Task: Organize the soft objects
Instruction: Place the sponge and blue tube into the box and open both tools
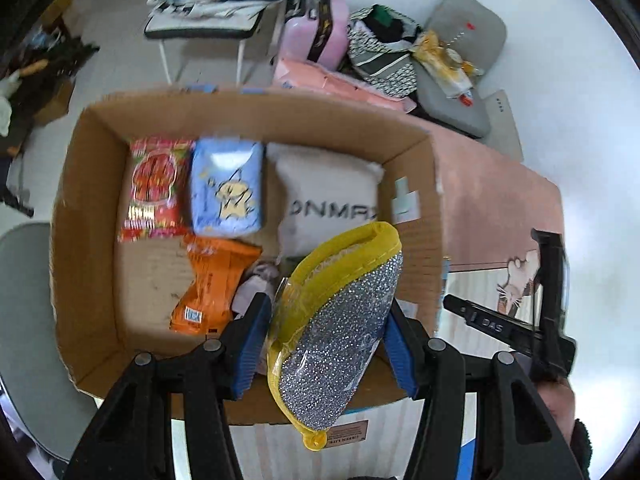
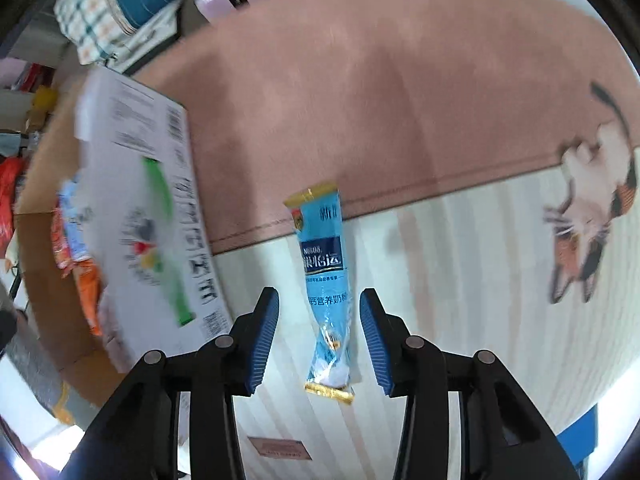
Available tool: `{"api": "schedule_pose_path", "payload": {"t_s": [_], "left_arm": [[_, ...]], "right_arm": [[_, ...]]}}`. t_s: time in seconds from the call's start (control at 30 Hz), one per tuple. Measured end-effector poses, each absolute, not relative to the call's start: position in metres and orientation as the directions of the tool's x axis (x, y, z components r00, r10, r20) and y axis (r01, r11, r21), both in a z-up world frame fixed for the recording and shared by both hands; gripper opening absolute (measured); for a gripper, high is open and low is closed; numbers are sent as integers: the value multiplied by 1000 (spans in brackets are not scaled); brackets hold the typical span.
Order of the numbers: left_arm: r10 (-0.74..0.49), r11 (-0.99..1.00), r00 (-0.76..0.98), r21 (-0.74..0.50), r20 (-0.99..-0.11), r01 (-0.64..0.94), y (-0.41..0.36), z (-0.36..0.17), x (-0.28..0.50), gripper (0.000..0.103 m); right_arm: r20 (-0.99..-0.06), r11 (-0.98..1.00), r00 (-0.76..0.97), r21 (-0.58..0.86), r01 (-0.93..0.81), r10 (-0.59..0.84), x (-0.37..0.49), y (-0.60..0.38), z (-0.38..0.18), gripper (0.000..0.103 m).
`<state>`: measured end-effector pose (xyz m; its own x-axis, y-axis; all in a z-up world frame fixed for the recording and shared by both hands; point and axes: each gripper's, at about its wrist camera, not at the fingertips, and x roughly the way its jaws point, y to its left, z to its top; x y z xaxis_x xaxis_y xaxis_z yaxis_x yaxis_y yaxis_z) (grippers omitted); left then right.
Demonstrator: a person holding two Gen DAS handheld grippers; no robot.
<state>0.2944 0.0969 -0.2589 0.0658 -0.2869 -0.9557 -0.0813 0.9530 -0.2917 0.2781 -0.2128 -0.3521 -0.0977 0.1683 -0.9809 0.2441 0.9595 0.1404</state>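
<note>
Blue foil sachet (image 2: 326,292): lying flat on the striped mat, long axis running straight away from the right gripper (image 2: 319,334), between its 2 wide-open fingers.
Left gripper (image 1: 326,330): gripping a silver glitter, yellow-trimmed pouch (image 1: 336,332) over the brown cardboard box (image 1: 424,200).

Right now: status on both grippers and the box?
Left gripper shut on sparkly sponge over cardboard box. Right gripper open, straddling blue sachet on mat. Nothing blocking.
</note>
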Motion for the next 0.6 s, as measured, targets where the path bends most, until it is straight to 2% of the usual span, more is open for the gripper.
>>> {"api": "schedule_pose_path", "payload": {"t_s": [0.2, 0.23, 0.27, 0.33, 0.47, 0.6], "left_arm": [[-282, 953, 46, -286, -958, -104, 107, -276, 286, 52], [-282, 952, 45, -286, -958, -107, 109, -277, 285, 52], [-281, 953, 44, -285, -959, -106, 112, -277, 284, 52], [-270, 956, 49, -273, -962, -108, 118, -275, 282, 52], [-254, 957, 78, -262, -964, -128, 141, -260, 278, 52], [-223, 958, 133, -243, -966, -151, 170, -234, 273, 53]], "right_arm": [[-979, 967, -166, 75, 242, 117, 274, -202, -399, 45], [-984, 971, -154, 56, 234, 93, 273, -200, -398, 40], [-987, 977, -145, 30, 213, 62, 273, -197, -396, 26], [-990, 979, -134, 10, 204, 38, 270, -195, -393, 20], [-997, 974, -61, 42, 225, 57, 267, -204, -350, 18], [-993, 983, 86, 94, 156, 82, 271, -199, -265, 18]]}}
